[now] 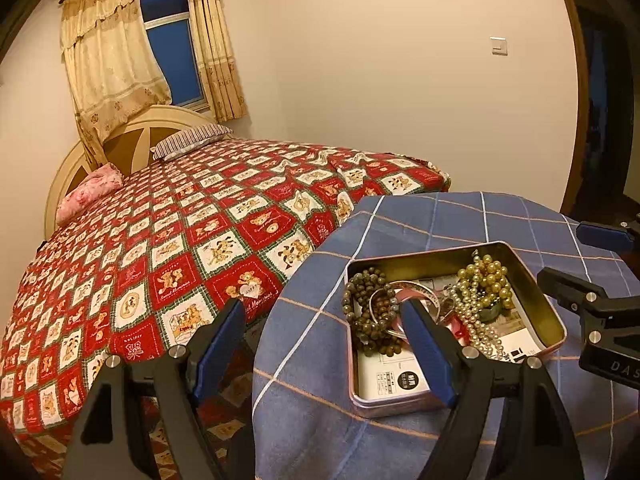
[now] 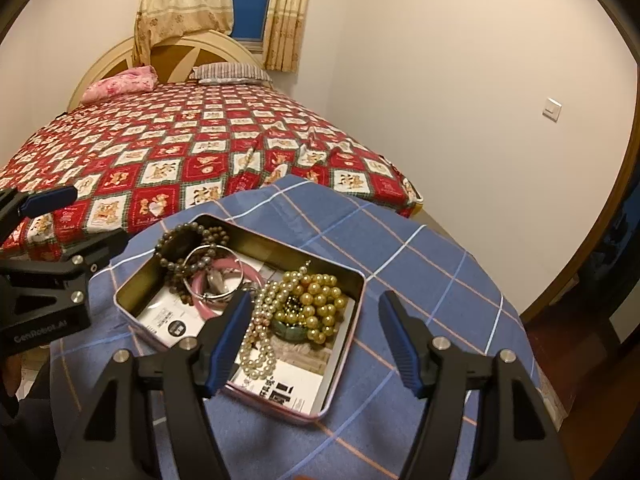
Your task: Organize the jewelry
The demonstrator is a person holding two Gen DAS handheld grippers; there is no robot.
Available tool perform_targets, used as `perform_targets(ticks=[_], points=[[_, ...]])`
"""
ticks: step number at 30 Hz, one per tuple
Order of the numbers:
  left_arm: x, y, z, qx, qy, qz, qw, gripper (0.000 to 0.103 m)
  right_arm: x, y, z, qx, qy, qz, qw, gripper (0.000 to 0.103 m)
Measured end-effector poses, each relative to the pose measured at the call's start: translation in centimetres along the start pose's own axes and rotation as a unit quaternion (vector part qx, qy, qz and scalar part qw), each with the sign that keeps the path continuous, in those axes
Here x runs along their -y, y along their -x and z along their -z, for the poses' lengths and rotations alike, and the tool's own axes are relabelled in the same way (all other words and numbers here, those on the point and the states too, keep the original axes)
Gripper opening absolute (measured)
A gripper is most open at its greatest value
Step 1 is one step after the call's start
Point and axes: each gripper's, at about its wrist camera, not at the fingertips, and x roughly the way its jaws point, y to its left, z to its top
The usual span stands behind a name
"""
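A shallow metal tin sits on a round table draped in a blue checked cloth, with the bed just beyond the cloth's far edge at 12 o'clock. In the right wrist view the tin lies near the middle of the table, with bare cloth open from 1 to 4 o'clock and the table edge dropping away at 3 o'clock toward a wooden floor.

Inside the tin, dark bead bracelets fill the 10 o'clock corner, a pink bangle and a silver bangle lie beside them, a heap of gold pearls sits at 2 o'clock, and a strand of white pearls trails toward 6 o'clock. All rest on printed paper whose characters are too small to read.

The right gripper hangs with its 2 blue fingers wide apart and holding nothing, 1 over the tin, the other over bare cloth. The left gripper is spread just as wide and empty, its right finger above the tin's near left part, its left finger out over the bed. Its body reads "GenRobot.AI"; the right gripper's body shows "DAS".
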Motion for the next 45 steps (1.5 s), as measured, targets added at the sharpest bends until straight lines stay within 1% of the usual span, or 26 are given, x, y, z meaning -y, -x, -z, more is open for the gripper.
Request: perform_targets(ticks=[2,5,27,39,45], points=[[0.2,0.3,0.0,0.0,-0.001,0.0,1.0,0.081,0.2,0.3,0.1,0.002,-0.006,0.0,1.0,0.07],[0.5,0.7,0.0,0.002,-0.004,0.0,1.0,0.081,0.5,0.7,0.4,0.005,-0.017,-0.003,1.0,0.071],[1.8,2.7,-1.1,0.023,-0.018,0.004,0.9996,0.081,0.8,1.3,0.8,0.007,-0.022,-0.008,1.0,0.071],[1.8,2.7,-1.1,0.021,-0.018,0.005,0.9996,0.081,0.9,1.3,0.9,0.008,-0.023,-0.009,1.0,0.072],[1.7,2.5,-0.9,0.013,-0.015,0.008,0.9998,0.081,1.0,1.4,0.9,0.01,-0.024,-0.01,1.0,0.072]])
